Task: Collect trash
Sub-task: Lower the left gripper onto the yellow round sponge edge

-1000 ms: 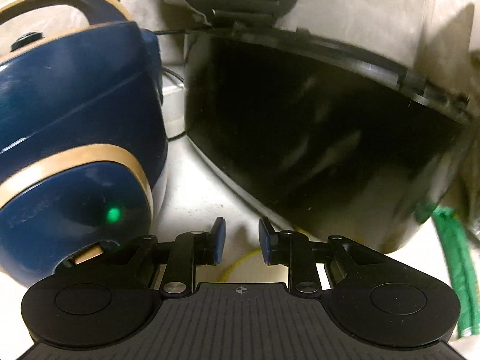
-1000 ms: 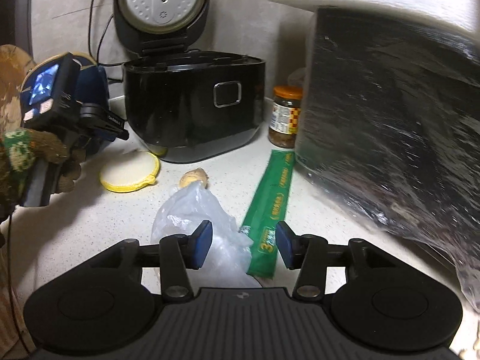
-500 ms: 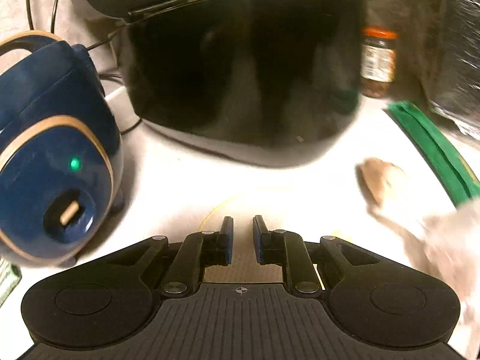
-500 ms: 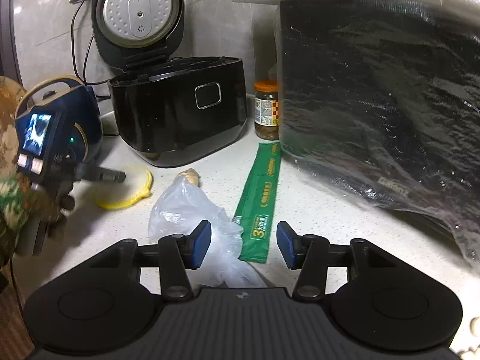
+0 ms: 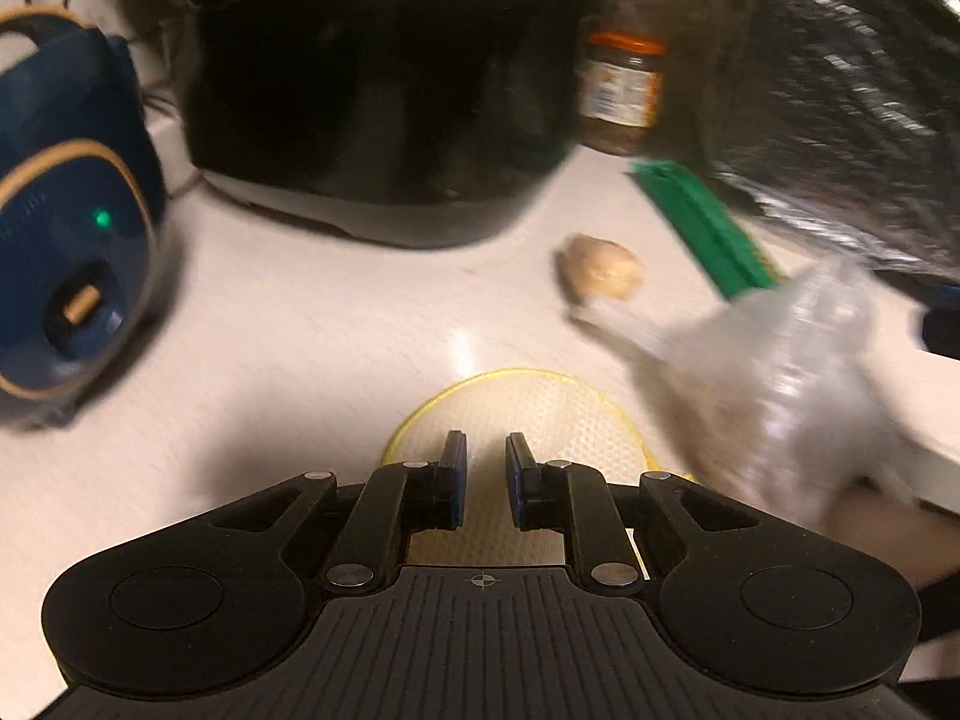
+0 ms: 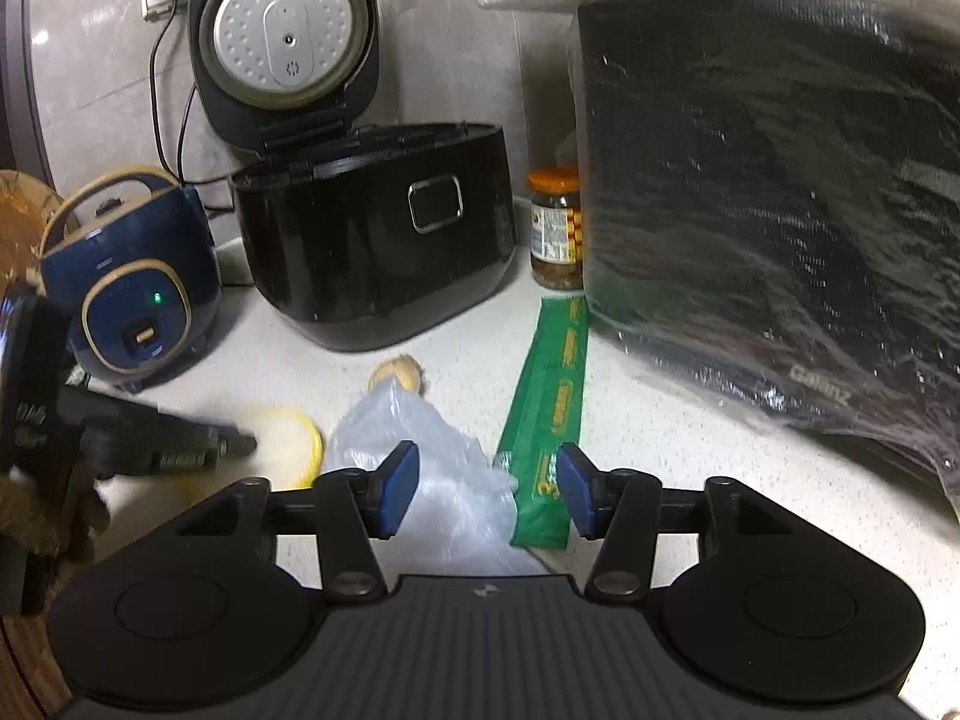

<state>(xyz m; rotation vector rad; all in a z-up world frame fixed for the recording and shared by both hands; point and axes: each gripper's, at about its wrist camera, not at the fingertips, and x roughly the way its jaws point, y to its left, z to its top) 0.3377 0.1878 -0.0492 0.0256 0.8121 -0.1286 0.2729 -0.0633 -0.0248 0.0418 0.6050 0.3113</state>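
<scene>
Counter (image 6: 660, 420) cluttered; landmark is the black rice cooker (image 6: 372, 246), lid up. In front of it: a yellow-rimmed disc (image 5: 528, 414), a clear plastic bag (image 6: 420, 450) and a green wrapper (image 6: 549, 414), a ginger-like lump (image 6: 399, 373) nearest the cooker. Left gripper (image 5: 485, 471) sits low over the disc, jaws narrowly parted, gripping nothing. Right gripper (image 6: 486, 489) spread wide above the bag, empty. Judgement: disc lies flat, so catch its rim edge-on, low angle, then squeeze.

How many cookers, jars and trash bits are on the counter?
Cookers: 2, the black rice cooker and blue cooker.
Jars: 1, the orange-lidded jar.
Trash bits: 4, the clear plastic bag, green wrapper, yellow-rimmed disc, beige lump.
Total: 7.
</scene>
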